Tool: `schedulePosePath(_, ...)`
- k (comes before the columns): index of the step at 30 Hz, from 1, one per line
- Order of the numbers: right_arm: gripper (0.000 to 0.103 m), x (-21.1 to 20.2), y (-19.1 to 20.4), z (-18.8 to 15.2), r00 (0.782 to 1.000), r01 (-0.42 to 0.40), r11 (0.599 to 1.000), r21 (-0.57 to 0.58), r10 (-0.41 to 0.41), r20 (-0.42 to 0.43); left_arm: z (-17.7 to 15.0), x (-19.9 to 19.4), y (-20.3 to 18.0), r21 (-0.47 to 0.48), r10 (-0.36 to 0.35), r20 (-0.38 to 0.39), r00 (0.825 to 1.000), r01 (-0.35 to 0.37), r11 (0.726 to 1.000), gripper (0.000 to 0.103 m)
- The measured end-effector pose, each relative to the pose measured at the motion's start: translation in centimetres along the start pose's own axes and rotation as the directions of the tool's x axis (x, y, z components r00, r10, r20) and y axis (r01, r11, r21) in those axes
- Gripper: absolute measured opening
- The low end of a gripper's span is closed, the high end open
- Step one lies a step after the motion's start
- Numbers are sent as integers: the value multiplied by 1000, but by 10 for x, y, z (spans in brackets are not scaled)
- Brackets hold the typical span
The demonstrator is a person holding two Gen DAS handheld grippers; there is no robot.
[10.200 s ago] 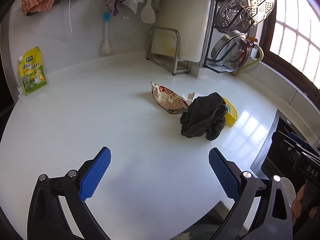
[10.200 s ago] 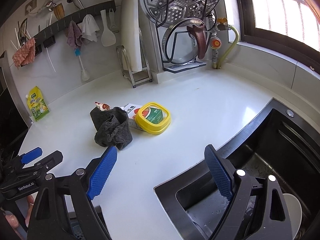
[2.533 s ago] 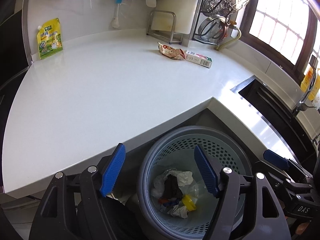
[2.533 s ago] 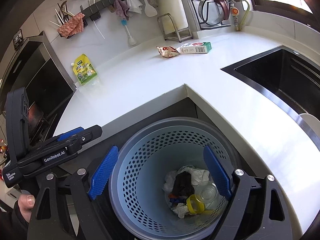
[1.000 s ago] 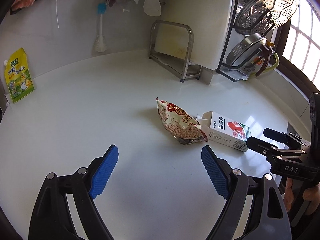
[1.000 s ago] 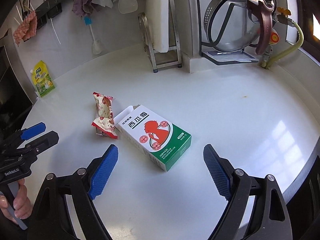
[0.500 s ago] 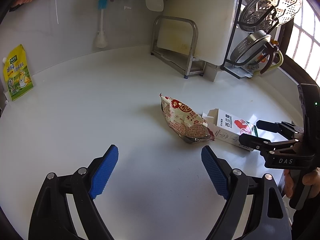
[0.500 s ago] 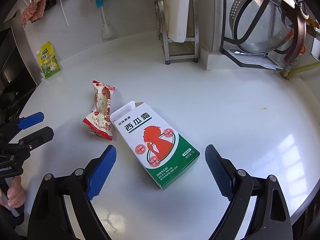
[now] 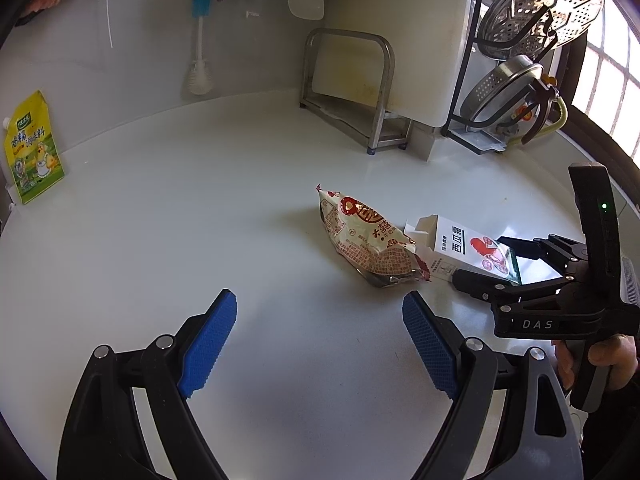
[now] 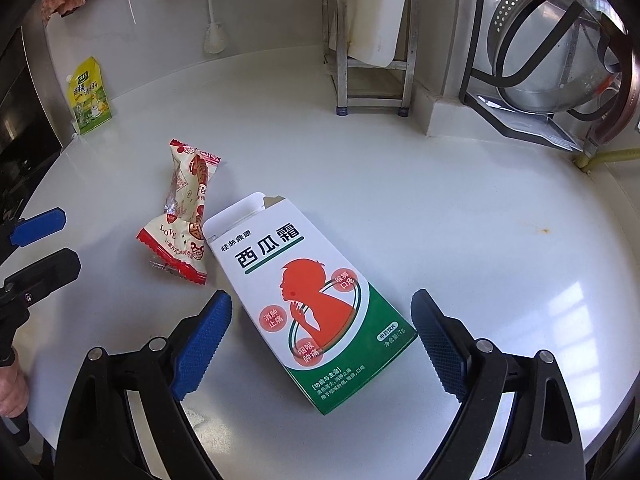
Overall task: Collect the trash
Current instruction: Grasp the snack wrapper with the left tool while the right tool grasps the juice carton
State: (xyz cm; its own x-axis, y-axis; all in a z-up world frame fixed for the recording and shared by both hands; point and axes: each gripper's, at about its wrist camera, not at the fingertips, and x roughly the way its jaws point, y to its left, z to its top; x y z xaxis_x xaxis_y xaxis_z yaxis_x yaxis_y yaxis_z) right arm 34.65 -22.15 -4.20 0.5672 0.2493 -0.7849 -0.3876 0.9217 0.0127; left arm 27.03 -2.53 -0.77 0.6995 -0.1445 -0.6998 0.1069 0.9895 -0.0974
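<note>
Hovering over a white desk (image 9: 160, 208), left tool (image 9: 320, 344) spread wide and holding nothing, blue ribbed pads (image 9: 208, 344) well apart. Ahead of it and a little toward its right pad, a crumpled snack wrapper (image 9: 364, 244), white and red with Chinese print too creased to read there. Just beyond the wrapper on the right, touching it, a medicine box (image 9: 460, 248) lying flat, end flap open.

Right tool (image 10: 320, 340) likewise spread wide, empty, pads (image 10: 202, 344) standing either side of the box's near green end without touching it. Seen in the left view, same tool (image 9: 480, 264) marked "DAS" in white on its black body, a small green light lit on its upright part, a hand (image 9: 592, 360) gripping the handle beneath.

On the box (image 10: 316, 296), seen from the right tool: "桂林鼎康" in small black type, "西瓜霜" large beneath, an orange head-and-hand silhouette, three round pink labels "消肿止痛", "咽喉肿痛", "喉痹口疮", and on the green side "功能与主治". On the wrapper (image 10: 184, 216), left of the box and forward of the left pad, "LOVE" in red.

Far off to the left against the wall, a yellow-green pouch (image 10: 90, 98) with Chinese lettering and a cartoon figure. Straight ahead at the back, a metal rack (image 10: 372, 60) holding a white board, a bottle brush (image 10: 214, 28) hanging left of it.
</note>
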Motion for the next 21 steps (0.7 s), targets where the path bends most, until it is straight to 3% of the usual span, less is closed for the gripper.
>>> schedulePosePath(4,86,1,4,0,1000,23,1000,3,-23,6,1,2,-2,-3,-5,-5,1000,5,1000,83)
schedulePosePath(10,70,-5,9,-3,999,20,1000,12,-20,34,5,5,-11,7,-19,-6,1000,19,1000,83)
schedulePosePath(13,63,-11,4,-5,998,25,998,62,-28,52,7,8,-18,20,-11,0,1000,11,1000,84)
schedulePosePath(21,59,-36,-21,-15,990,24,975,219,-54,130,16,25,-30,-10,-15,-18,1000,14,1000,84)
